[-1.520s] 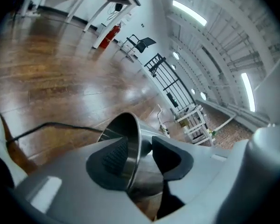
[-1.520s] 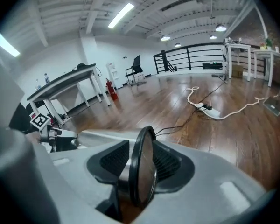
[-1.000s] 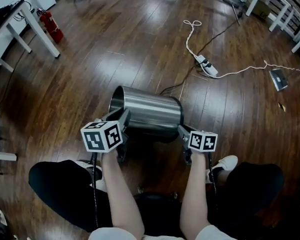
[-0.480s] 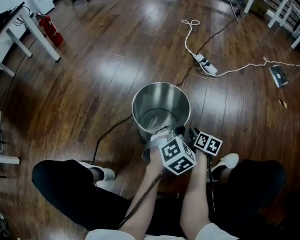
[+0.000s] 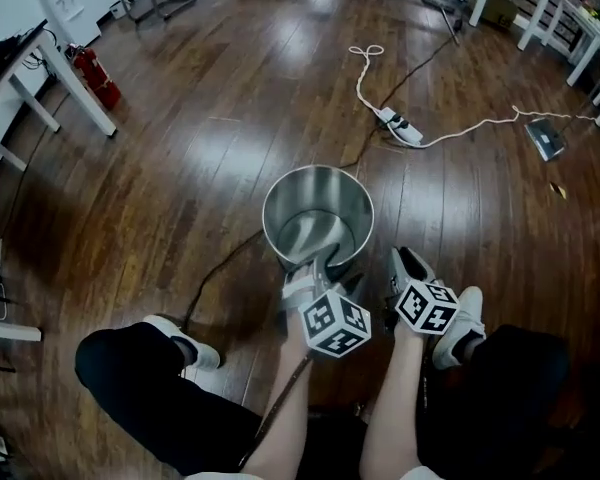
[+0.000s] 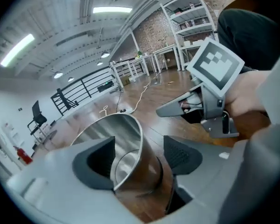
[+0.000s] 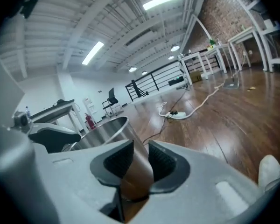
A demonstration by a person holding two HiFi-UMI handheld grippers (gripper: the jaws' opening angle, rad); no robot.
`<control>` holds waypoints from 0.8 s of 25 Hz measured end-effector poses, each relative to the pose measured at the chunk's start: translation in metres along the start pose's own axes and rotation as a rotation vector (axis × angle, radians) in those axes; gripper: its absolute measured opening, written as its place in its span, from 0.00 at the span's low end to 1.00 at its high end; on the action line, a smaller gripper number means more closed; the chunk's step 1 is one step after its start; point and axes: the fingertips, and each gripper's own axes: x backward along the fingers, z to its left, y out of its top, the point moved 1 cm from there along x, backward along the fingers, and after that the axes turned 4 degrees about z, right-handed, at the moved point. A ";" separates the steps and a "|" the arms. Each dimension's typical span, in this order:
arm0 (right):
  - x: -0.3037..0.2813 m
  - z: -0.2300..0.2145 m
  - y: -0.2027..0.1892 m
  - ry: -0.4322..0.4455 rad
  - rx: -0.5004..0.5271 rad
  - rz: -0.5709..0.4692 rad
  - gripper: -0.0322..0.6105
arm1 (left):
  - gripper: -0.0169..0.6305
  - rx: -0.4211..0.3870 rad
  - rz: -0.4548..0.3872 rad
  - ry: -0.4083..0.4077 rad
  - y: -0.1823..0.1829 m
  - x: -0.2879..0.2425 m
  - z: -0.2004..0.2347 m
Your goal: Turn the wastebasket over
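**Head view.** A steel wastebasket (image 5: 312, 226) stands upright on the dark wood floor (image 5: 200, 158), with its open mouth up and nothing inside. It is directly in front of the seated person, between the knees.

The left gripper (image 5: 317, 266) reaches the near edge of the rim, and its marker cube (image 5: 335, 325) is tipped toward the camera. The right gripper (image 5: 404, 261) sits just right of the wastebasket and clear of its wall, with its marker cube (image 5: 426, 306) above a white shoe (image 5: 462, 326).

Farther off, a power strip (image 5: 400, 128) and a white cable (image 5: 470, 125) lie on the floor. A red fire extinguisher (image 5: 98, 76) stands beside a white table leg (image 5: 72, 68) at the upper left.

**Left gripper view.** The jaws of the left gripper (image 6: 140, 155) are spread wide and opening. The near wall and rim of the wastebasket (image 6: 130, 141) stand between the two pads, and neither pad presses on the metal. The right gripper (image 6: 189, 107) shows at the right, above the floor.

**Right gripper view.** The jaws of the right gripper (image 7: 140, 161) stand a narrow gap apart and pinch nothing. The side of the wastebasket (image 7: 102, 129) shows beyond that gap. The left gripper (image 7: 49, 135) shows at its far rim.
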 end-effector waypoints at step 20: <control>0.305 0.232 -0.032 0.208 0.514 -0.329 0.04 | 0.05 0.405 -0.647 0.225 -0.028 0.356 -0.043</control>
